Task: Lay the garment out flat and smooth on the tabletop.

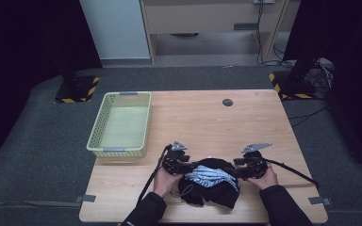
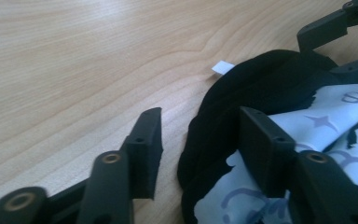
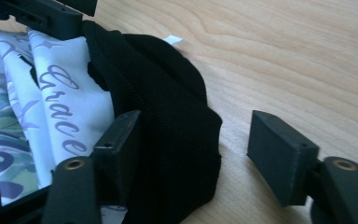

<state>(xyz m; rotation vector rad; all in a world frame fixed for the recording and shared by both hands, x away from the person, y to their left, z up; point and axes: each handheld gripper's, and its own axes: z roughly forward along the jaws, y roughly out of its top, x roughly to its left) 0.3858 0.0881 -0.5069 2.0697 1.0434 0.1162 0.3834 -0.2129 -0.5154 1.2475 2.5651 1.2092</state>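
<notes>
A crumpled black garment point(image 1: 210, 184) lies on the counter point(image 1: 207, 122), near-right of the basket point(image 1: 120, 123). The left tool point(image 1: 185, 165) and right tool point(image 1: 239, 169) flank it, jaws apart astride its edges, seemingly positioned to pinch both sides together.

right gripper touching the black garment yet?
Touching. In the right gripper view, one pad of the right gripper rests against the black garment's folded edge; the other pad stands off it, with bare table between.
</notes>
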